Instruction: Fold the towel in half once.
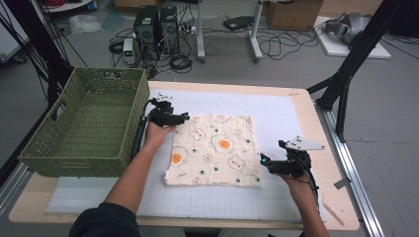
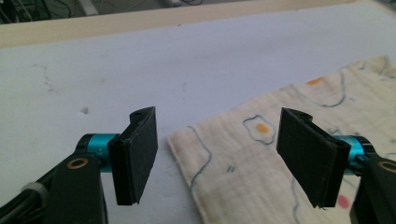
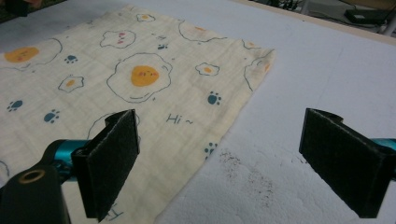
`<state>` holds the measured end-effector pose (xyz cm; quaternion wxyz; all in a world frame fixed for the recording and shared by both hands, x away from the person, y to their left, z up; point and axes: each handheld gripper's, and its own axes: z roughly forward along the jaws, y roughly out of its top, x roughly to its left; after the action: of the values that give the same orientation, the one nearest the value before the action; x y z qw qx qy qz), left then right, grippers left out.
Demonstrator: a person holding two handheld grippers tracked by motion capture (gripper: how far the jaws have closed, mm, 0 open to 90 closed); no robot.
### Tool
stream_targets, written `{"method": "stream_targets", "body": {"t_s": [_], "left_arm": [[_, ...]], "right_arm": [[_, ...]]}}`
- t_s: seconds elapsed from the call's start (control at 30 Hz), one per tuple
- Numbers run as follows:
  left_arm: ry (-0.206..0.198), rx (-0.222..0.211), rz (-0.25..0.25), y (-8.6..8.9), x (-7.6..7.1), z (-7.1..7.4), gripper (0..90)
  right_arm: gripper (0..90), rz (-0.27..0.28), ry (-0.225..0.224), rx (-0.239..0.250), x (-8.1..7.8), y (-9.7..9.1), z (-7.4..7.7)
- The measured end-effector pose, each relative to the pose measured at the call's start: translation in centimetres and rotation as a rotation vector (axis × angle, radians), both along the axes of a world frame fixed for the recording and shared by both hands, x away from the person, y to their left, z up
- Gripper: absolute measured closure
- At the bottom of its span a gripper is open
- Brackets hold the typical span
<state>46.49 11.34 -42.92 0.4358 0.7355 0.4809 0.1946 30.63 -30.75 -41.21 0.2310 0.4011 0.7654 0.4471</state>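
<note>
Two tongs are at work, one in each of the person's hands: the left tongs [image 1: 184, 117] sit at the far left corner of the cloth [image 1: 214, 149], and the right tongs [image 1: 264, 159] sit just off its right edge, toward the near corner. Both are spread wide with nothing between the jaws. In the left gripper view the left tongs [image 2: 217, 156] straddle the cloth's corner [image 2: 261, 154], one jaw over bare mat and the other over fabric; I cannot tell if either jaw touches it. In the right gripper view the right tongs [image 3: 240, 163] straddle the cloth's edge [image 3: 140, 88] the same way, one jaw above the fabric, the other above the white mat [image 3: 327, 70], where a patch of dark specks shows. One cloth lies flat and nearly square on the white gridded mat [image 1: 276, 111] in the middle of the wooden surface [image 1: 306, 106]. It is cream, printed with fried eggs, paw prints, little faces and the word "Hi". One green woven basket [image 1: 84, 123] stands at the left end of the surface, beside the left hand [image 1: 158, 133] and apart from the cloth. On the floor beyond, two dark computer towers [image 1: 157, 24] stand among loose cables.
</note>
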Motion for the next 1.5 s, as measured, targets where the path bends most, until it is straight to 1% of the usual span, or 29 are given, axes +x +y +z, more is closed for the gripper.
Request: {"method": "stream_targets", "body": {"t_s": [0.03,0.1,0.17,0.2,0.27,0.3,0.37,0.4,0.47,0.53,0.57,0.63,0.67,0.77,0.83,0.9,0.97,1.0,1.03,1.1,1.17,1.2,1.23,1.27,1.33,1.4,1.43,1.47,1.5], "left_arm": [[0.012,0.018,0.005,-0.1,0.2,-0.3,33.7],[0.013,0.045,0.009,-0.1,0.5,-0.8,36.6],[0.029,0.048,0.015,-0.2,0.6,-1.3,40.1],[0.042,0.056,0.01,-0.2,0.7,-1.5,41.2],[0.058,0.092,-0.004,-0.4,0.7,-2.0,45.9],[0.049,0.107,-0.005,-0.4,0.7,-2.0,46.4],[0.045,0.126,-0.002,-0.4,0.7,-2.0,51.4],[0.043,0.123,0.002,-0.4,0.7,-2.0,52.9],[0.037,0.135,-0.002,-0.4,0.6,-2.0,54.9],[0.033,0.138,-0.003,-0.5,0.6,-2.0,55.9],[0.03,0.145,-0.012,-0.4,0.6,-1.9,58.1],[0.033,0.133,-0.02,-0.5,0.5,-2.0,67.4],[0.038,0.126,-0.017,-0.5,0.5,-1.9,68.7],[0.049,0.111,-0.014,-0.4,0.3,-1.9,75.0],[0.063,0.088,-0.015,-0.4,0.3,-1.9,80.5],[0.066,0.079,-0.018,-0.3,0.3,-1.9,83.8],[0.071,0.071,-0.019,-0.3,0.3,-1.9,85.1],[0.071,0.072,-0.022,-0.3,0.3,-1.9,85.3],[0.071,0.066,-0.023,-0.3,0.3,-1.9,85.6],[0.076,0.058,-0.026,-0.2,0.3,-1.9,85.9],[0.088,0.052,-0.037,-0.1,0.2,-1.8,86.0],[0.09,0.064,-0.046,-0.1,0.1,-1.8,86.0],[0.081,0.069,-0.05,-0.2,-0.1,-1.7,86.0],[0.066,0.05,-0.042,-0.1,-0.2,-1.7,86.1],[0.068,0.029,-0.033,0.1,-0.2,-1.8,86.2],[0.071,0.02,-0.034,0.3,-0.3,-2.1,86.4],[0.071,0.016,-0.035,0.3,-0.3,-2.2,86.4],[0.068,0.014,-0.035,0.3,-0.3,-2.2,86.5],[0.063,0.013,-0.038,0.4,-0.3,-2.2,86.6]], "right_arm": [[11.4,-0.003,0.006,0.006,0.0,0.0,0.0],[11.4,0.0,0.01,-0.004,0.4,0.0,-0.1],[11.5,0.002,0.02,-0.011,0.7,0.0,-0.1],[11.5,-0.002,0.029,-0.014,0.9,0.1,-0.1],[11.5,-0.007,0.043,-0.02,1.5,0.1,-0.1],[11.5,-0.01,0.055,-0.019,1.9,0.1,-0.1],[11.5,-0.011,0.06,-0.028,2.5,0.1,-0.2],[11.5,-0.016,0.073,-0.022,3.1,0.2,-0.3],[11.5,-0.016,0.088,-0.026,4.0,0.4,-0.5],[11.5,-0.034,0.099,-0.019,5.1,0.5,-0.6],[11.5,-0.047,0.104,-0.017,5.8,0.6,-0.6],[11.5,-0.058,0.123,-0.025,7.2,0.9,-0.7],[11.5,-0.062,0.138,-0.033,7.9,1.1,-0.8],[12.1,-0.063,0.15,-0.072,9.8,1.7,-1.0],[15.8,-0.058,0.148,-0.073,11.0,1.9,-1.0],[17.9,-0.065,0.168,-0.089,12.2,2.2,-1.2],[23.1,-0.059,0.189,-0.111,13.2,2.6,-1.6],[31.7,-0.056,0.203,-0.117,13.7,2.9,-1.7],[37.0,-0.061,0.209,-0.115,14.1,3.2,-1.9],[36.8,-0.074,0.217,-0.112,15.1,3.7,-2.0],[40.8,-0.083,0.23,-0.103,16.1,4.0,-2.1],[42.0,-0.092,0.234,-0.11,16.6,4.2,-2.1],[44.4,-0.102,0.244,-0.129,17.1,4.4,-2.2],[46.3,-0.105,0.248,-0.142,17.4,4.6,-2.4],[52.2,-0.108,0.235,-0.119,17.7,4.8,-2.7],[58.2,-0.094,0.236,-0.137,17.8,5.0,-3.0],[64.6,-0.08,0.241,-0.137,17.8,5.1,-3.0],[75.4,-0.063,0.243,-0.138,17.7,5.2,-2.9],[82.7,-0.033,0.248,-0.145,17.6,5.3,-2.8]]}}
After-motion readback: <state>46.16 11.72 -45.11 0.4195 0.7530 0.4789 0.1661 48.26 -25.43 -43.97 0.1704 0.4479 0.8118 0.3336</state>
